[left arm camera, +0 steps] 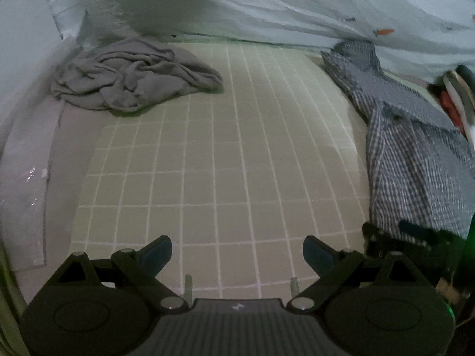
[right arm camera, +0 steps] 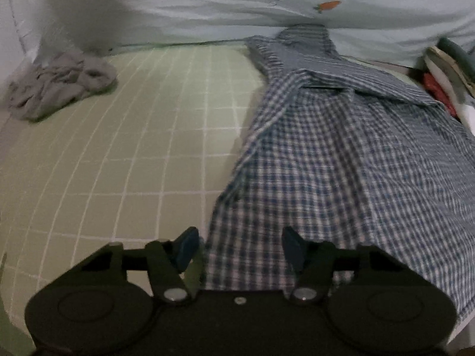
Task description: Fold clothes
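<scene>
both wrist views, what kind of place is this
Probably a bedroom: a green grid-lined mat against pale printed bedding, with a checked shirt and a crumpled grey garment lying on it.

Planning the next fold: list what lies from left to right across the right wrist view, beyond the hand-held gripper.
Crumpled grey garment → bare green gridded mat → blue checked shirt → stack of clothes at the right edge.
</scene>
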The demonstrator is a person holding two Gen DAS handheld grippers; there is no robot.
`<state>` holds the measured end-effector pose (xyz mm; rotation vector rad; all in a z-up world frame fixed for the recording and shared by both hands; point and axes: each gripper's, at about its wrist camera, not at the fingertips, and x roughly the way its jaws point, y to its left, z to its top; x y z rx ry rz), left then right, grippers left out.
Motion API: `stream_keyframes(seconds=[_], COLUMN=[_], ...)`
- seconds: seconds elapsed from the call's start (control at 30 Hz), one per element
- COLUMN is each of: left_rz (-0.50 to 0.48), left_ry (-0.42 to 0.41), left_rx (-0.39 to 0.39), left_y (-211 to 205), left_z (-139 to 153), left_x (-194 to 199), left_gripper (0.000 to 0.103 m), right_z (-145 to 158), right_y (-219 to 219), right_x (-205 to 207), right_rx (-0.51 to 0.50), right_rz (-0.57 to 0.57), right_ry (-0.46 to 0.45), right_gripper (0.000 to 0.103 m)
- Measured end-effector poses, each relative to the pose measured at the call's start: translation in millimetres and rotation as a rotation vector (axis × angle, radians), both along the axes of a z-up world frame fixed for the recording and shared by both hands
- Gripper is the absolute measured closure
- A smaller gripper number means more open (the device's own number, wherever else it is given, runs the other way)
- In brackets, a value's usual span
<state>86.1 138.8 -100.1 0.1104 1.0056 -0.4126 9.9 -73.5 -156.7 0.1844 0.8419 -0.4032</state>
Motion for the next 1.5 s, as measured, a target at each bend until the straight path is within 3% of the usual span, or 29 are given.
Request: stream_keyframes(seconds=[0.03, 0.13, 0.2, 0.3, 0.57, 0.73, 0.83, 1.0, 1.23, 1.33, 1.37, 1.4, 1.5], left_rz=[0.000, -0.004, -0.006, -0.003, -0.003, -0.003, 0.009, 0.022, 0.077, 0.125, 0.139, 0.155, 0.207], left_ry=[-0.001, -0.002, -0.003, -0.004, -0.004, 0.006, 0.016, 0.035, 0.059, 0.072, 0.074, 0.073, 0.069], left_rx=[-0.005, -0.014, -0.021, -0.032, -0.044, -0.057, -0.057, -0.035, 0.029, 0.029, 0.028, 0.025, 0.013], left_y=[-1, -6, -10, -17, -56, -97, -125, -165, -204, -217, -221, -226, -238], left_z=[1, 2, 3, 4, 6, 6, 7, 3, -9, -13, -14, -15, -16], left_x=[0, 2, 3, 5, 6, 1, -6, -23, -43, -44, -44, -42, -33], left_gripper=[0.008, 0.008, 0.008, 0.008, 0.008, 0.008, 0.008, 0.008, 0.008, 0.008, 0.008, 0.008, 0.008], right_z=[0, 1, 2, 7, 58, 87, 88, 58, 12, 9, 11, 14, 25], right_y=[1, 2, 4, -6, -52, -109, -151, -227, -257, -257, -260, -264, -291], right_x=[0, 0, 0, -2, -31, -66, -84, -105, -90, -84, -82, -81, -80], right_rx=[0.001, 0.004, 0.006, 0.037, 0.181, 0.199, 0.163, 0.194, 0.178, 0.144, 0.140, 0.143, 0.217], right_rz=[0.010, 0.041, 0.061, 0.050, 0.063, 0.002, -0.050, -0.138, 0.028, 0.134, 0.165, 0.188, 0.205], right_ry=[0.003, 0.012, 0.018, -0.003, -0.191, -0.274, -0.248, -0.140, 0.052, 0.097, 0.103, 0.098, 0.022], right_gripper=[0.048, 0.069, 0.098, 0.102, 0.102, 0.102, 0.102, 0.102, 0.098, 0.087, 0.074, 0.064, 0.052])
